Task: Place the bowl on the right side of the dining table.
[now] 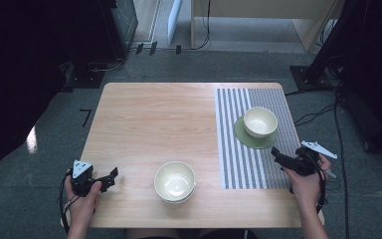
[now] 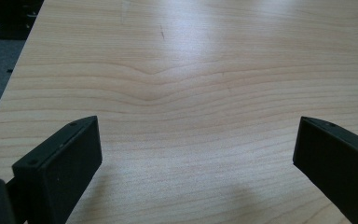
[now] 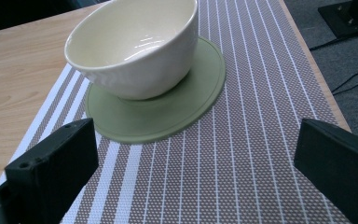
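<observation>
The wooden table (image 1: pixel 149 119) carries everything, with grey floor around it. On its right part lies a striped placemat (image 1: pixel 234 149), running from the far edge toward the near edge. On the mat's far half sits a green saucer (image 1: pixel 242 135), and a cream bowl (image 1: pixel 260 121) stands upright on it, a little off centre toward the saucer's far right side. In the right tool's view the same bowl (image 3: pixel 135 46) is empty and glossy, resting on the saucer (image 3: pixel 168 116) on the mat (image 3: pixel 242 154).

Near the table's front edge, left of the mat on bare wood, sits a stack of cream bowls (image 1: pixel 174 181), the top one empty.

The right tool (image 1: pixel 281 159) hovers over the mat's near right part, pointing at the bowl on the saucer; its jaws stand wide apart and hold nothing, short of the saucer.

The left tool (image 1: pixel 108 179) rests low at the table's front left corner, well apart from the stacked bowls. In its own view its jaws are spread wide over bare wood (image 2: pixel 191 93), empty.
</observation>
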The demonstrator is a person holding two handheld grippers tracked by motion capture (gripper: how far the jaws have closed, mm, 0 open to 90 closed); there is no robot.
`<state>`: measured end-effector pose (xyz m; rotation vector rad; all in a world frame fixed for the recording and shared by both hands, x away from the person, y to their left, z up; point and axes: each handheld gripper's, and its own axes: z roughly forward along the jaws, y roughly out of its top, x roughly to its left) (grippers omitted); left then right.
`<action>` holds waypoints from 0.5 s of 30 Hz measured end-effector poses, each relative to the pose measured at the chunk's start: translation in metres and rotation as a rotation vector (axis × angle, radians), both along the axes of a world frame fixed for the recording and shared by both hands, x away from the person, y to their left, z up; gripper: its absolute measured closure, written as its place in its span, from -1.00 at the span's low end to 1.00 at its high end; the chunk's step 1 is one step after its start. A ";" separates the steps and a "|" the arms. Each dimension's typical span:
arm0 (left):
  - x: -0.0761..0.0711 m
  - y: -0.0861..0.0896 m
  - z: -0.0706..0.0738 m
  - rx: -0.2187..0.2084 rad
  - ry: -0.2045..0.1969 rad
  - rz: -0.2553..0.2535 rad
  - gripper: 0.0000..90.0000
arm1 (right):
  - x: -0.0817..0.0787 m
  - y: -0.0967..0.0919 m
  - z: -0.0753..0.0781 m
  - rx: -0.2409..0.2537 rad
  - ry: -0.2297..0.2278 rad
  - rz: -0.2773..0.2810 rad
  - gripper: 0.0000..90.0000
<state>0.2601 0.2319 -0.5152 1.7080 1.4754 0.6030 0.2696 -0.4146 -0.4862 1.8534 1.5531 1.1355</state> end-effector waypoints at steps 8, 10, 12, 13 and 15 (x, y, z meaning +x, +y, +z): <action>0.000 0.000 0.000 0.000 0.000 0.001 -0.98 | -0.012 -0.006 -0.013 -0.001 -0.007 -0.004 -1.00; 0.000 0.000 0.000 -0.001 0.000 0.002 -0.98 | -0.013 -0.006 -0.014 0.002 -0.004 -0.004 -1.00; 0.000 0.000 0.000 -0.001 0.000 0.002 -0.98 | -0.017 -0.007 -0.018 0.000 0.004 0.003 -1.00; 0.000 0.000 0.000 -0.001 0.000 0.002 -0.98 | -0.018 -0.007 -0.020 -0.004 0.005 0.005 -1.00; 0.000 0.000 0.000 0.000 0.000 0.002 -0.98 | -0.023 -0.008 -0.026 -0.004 0.009 0.006 -1.00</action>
